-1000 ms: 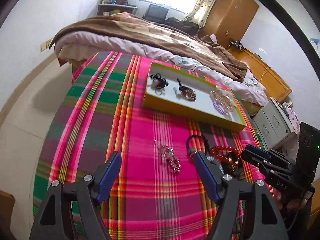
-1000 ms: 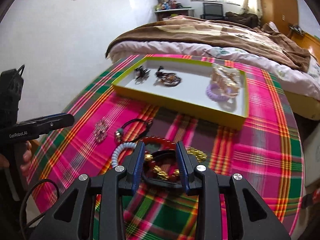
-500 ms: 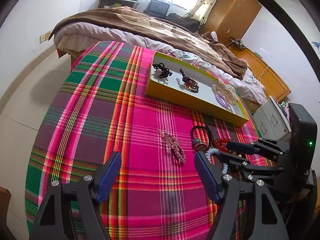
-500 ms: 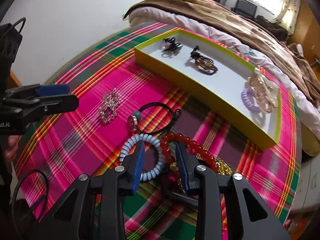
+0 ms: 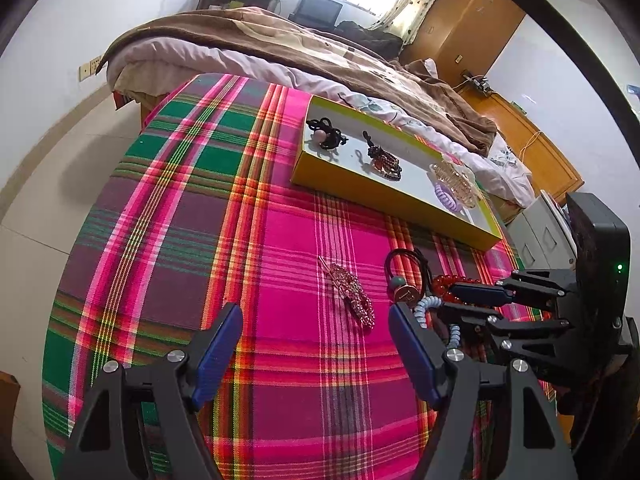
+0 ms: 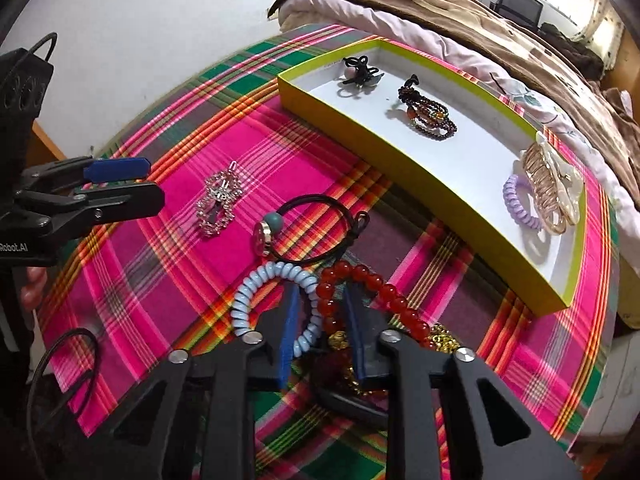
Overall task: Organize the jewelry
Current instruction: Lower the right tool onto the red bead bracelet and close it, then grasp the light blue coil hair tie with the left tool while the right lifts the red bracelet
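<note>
My right gripper (image 6: 320, 292) points steeply down at a pile on the plaid cloth. Its jaws are closing, and a strand of the blue coil hair tie (image 6: 256, 296) and the left end of the red bead bracelet (image 6: 376, 286) are pinched between the pads. A gold chain (image 6: 444, 340) lies under the bracelet. Just beyond are a black hair tie with a round charm (image 6: 320, 228) and a rhinestone clip (image 6: 220, 204). My left gripper (image 5: 315, 312) hangs open over the cloth, with the rhinestone clip (image 5: 350, 294) just ahead of it and nothing held. The yellow tray (image 6: 400, 164) sits farther back.
The tray holds a black hair tie (image 6: 358, 70), a dark bead bracelet (image 6: 428, 114), a purple coil (image 6: 520, 208) and a pearly claw clip (image 6: 554, 184). A bed with a brown blanket (image 5: 320, 52) stands behind the table. A hand (image 6: 34, 288) holds the left gripper at the left edge.
The right gripper's jaws have narrowed onto the blue coil and the red beads, and it has tipped and rolled over the pile. The left gripper has hardly moved.
</note>
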Available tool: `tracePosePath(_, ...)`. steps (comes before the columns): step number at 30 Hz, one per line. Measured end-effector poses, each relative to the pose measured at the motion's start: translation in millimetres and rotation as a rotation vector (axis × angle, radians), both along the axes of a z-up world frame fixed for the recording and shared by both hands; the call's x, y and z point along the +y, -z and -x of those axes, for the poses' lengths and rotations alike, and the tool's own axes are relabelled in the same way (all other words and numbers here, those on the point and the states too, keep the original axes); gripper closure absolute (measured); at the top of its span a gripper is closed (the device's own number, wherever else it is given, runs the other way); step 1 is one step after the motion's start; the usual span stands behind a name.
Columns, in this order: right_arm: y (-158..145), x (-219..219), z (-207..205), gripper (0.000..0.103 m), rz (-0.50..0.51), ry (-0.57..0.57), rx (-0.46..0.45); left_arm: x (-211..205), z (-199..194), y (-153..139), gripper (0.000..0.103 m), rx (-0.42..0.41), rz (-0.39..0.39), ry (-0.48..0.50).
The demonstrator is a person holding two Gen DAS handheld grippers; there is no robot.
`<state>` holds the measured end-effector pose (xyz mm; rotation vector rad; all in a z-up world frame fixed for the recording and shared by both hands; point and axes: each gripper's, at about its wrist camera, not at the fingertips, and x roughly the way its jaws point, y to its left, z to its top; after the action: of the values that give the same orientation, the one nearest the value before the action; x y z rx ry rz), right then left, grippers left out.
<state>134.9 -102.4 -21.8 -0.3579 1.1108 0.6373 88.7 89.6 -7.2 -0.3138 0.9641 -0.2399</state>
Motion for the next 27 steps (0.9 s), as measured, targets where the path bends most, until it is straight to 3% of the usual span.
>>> tracePosePath(8,-4,-13,4,0.093,-0.079,0.031,0.012,-4,-2,2,0.028,0.009,-0.006,0.0)
tracePosePath(13,-14,-38,6,0.093,-0.275,0.096,0.05,-7,-1,1,0.028,0.01,-0.007,0.017)
tracePosePath(18,-35,-69,9,0.093,-0.549,0.164,0.061,-17,0,-1,0.028,0.012,-0.006,0.063)
tracePosePath(21,-44,-83,10,0.093,-0.645,0.201,0.045,-31,-2,0,0.028,0.02,-0.016,0.106)
tracePosePath(27,-62,-101,18,0.093,-0.739,0.229,0.008,-54,-3,-3,0.028,0.014,-0.035,0.159)
